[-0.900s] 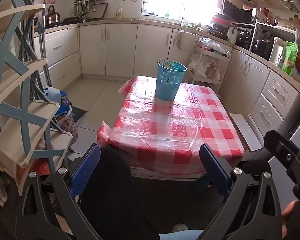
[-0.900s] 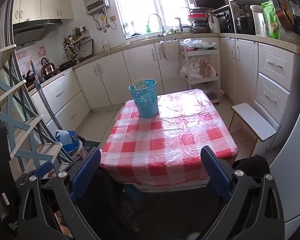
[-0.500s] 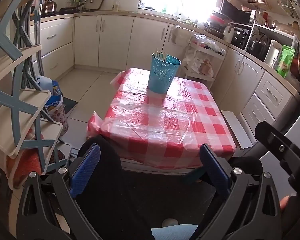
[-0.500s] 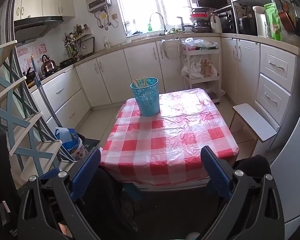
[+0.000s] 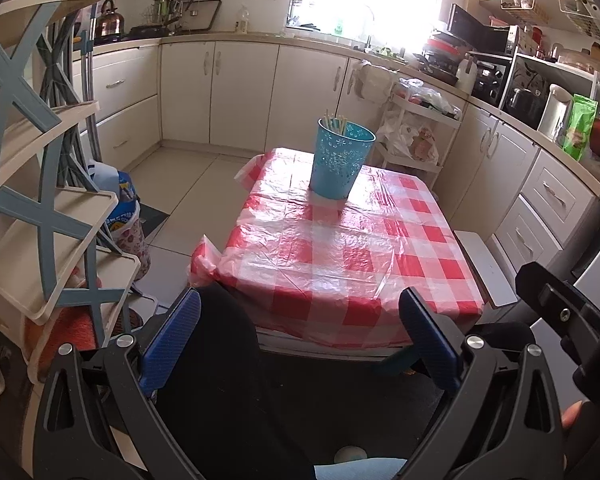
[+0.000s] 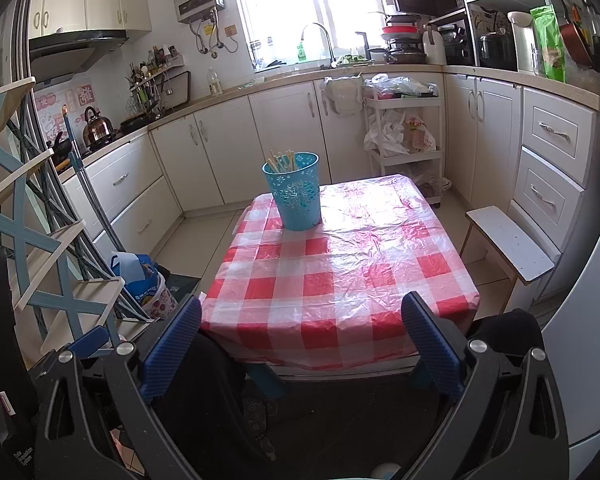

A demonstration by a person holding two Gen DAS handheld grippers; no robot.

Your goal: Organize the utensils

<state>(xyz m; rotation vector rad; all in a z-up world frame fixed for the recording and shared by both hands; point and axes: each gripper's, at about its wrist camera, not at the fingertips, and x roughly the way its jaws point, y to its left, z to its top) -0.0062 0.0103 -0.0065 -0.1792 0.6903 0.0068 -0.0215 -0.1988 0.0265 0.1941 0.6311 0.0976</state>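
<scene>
Holding both tongs short of the table, I read this as the approach step; the left gripper (image 5: pixel 298 334) and right gripper (image 6: pixel 300 336) each stand spread wide and grip nothing; the blue perforated holder (image 6: pixel 296 194), chopsticks (image 6: pixel 281 160) upright inside, stands well ahead of both, on the far part of the checked tablecloth (image 6: pixel 340 272); next I judge a long forward reach.

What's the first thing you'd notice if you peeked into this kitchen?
The red-and-white checked tablecloth covering the table in the middle of the room. Next, the blue cup at its far end, with chopsticks poking out. Both grippers, left and right, wait open before the near edge.
</scene>
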